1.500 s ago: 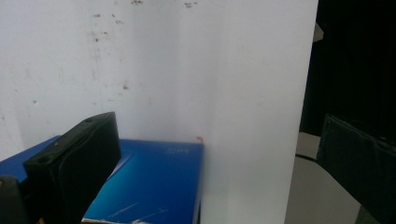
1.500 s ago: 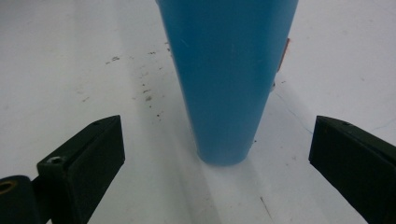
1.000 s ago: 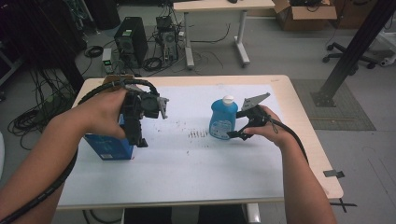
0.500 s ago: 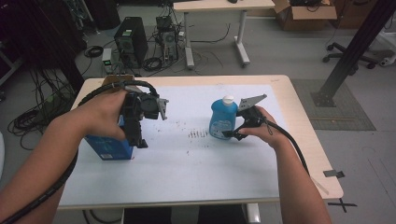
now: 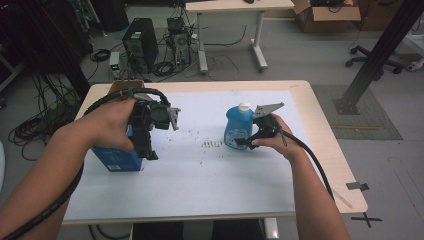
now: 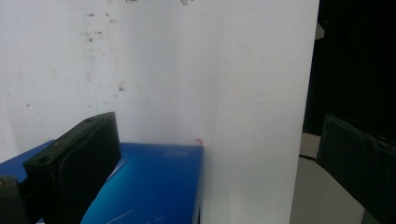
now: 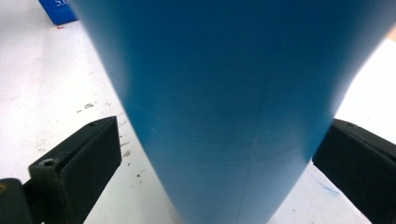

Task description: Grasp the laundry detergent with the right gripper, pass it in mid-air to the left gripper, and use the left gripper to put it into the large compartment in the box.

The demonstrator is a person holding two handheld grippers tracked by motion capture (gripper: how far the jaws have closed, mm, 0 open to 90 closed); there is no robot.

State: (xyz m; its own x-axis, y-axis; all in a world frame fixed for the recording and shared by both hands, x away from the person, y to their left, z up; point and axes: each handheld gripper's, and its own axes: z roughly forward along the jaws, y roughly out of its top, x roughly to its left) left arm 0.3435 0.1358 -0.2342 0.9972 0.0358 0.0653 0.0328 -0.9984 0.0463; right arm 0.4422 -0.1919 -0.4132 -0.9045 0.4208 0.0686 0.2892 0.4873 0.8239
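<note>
Our right gripper (image 5: 244,143) stood wide around the bottle (image 5: 236,127) at the table's (image 5: 210,190) centre, jaws not touching. At nine o'clock, our left gripper (image 5: 148,150) hung wide over the box (image 5: 116,159).

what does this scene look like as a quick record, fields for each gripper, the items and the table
left gripper: held over the blue box, pointing down, jaws spread, one jaw above the box, the other off its edge
right gripper: at the blue bottle, jaws wide open on either side of its body, gaps visible on both sides
blue bottle: upright, white cap, right of table centre
blue box: on the table's left part, near the front
table: white top with dark specks between box and bottle
grip status: nothing clamped
</note>
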